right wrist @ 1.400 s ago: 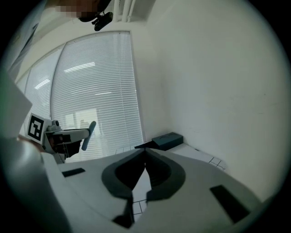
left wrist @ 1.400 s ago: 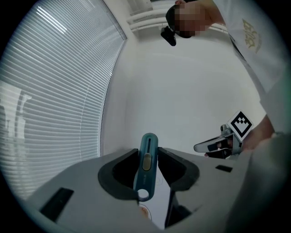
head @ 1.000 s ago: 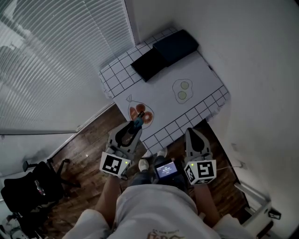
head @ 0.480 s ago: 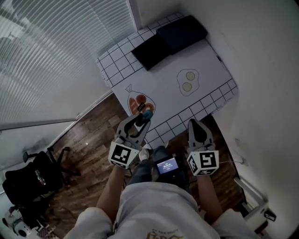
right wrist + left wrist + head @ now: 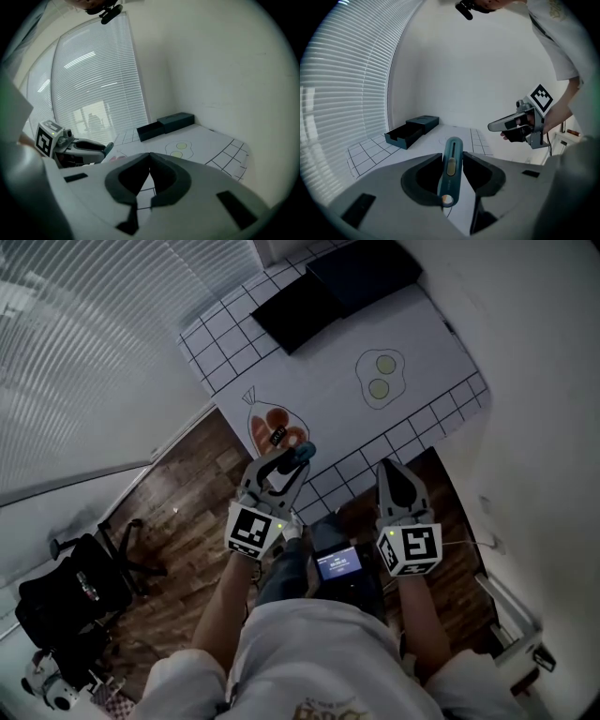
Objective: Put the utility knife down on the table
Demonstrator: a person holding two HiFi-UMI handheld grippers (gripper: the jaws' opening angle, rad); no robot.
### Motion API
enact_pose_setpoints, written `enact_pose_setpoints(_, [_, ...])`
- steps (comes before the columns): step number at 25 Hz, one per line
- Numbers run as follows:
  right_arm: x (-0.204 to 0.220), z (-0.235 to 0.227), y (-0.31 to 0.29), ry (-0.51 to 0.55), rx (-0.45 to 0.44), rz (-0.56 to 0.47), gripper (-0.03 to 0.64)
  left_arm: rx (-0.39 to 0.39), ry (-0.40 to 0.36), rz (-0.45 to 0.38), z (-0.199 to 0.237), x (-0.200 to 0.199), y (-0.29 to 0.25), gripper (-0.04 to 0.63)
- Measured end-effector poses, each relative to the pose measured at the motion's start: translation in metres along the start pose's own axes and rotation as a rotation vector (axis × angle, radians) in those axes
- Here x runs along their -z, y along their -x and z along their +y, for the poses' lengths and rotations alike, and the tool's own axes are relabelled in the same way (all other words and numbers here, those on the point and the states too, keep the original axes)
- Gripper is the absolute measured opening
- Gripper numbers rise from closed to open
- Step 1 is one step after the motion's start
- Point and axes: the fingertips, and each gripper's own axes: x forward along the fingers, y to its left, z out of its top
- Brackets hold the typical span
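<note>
The left gripper (image 5: 284,468) is squeezed tight on the utility knife (image 5: 451,161), and the knife's tip pokes out past the jaws. The knife is in the air over the near edge of the table (image 5: 422,334), by the drawn bag (image 5: 270,424). The right gripper (image 5: 395,476) holds nothing. Its jaws are pressed together, just off the table's near edge. Two dark boxes (image 5: 361,268) sit at the table's far end.

White short-sleeved shirt (image 5: 309,652) — left gripper (image 5: 284,468) and right gripper (image 5: 390,468) grey, with black-and-white marker cubes (image 5: 255,529).
</note>
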Motion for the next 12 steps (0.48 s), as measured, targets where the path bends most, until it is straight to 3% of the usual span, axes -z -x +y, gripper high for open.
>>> enact_pose_setpoints(12, [0.022, -0.002, -0.016, 0.002, -0.028, 0.033, 0.008, 0.037, -0.005, 0.085, -0.010, 0.038, -0.026, 0.143])
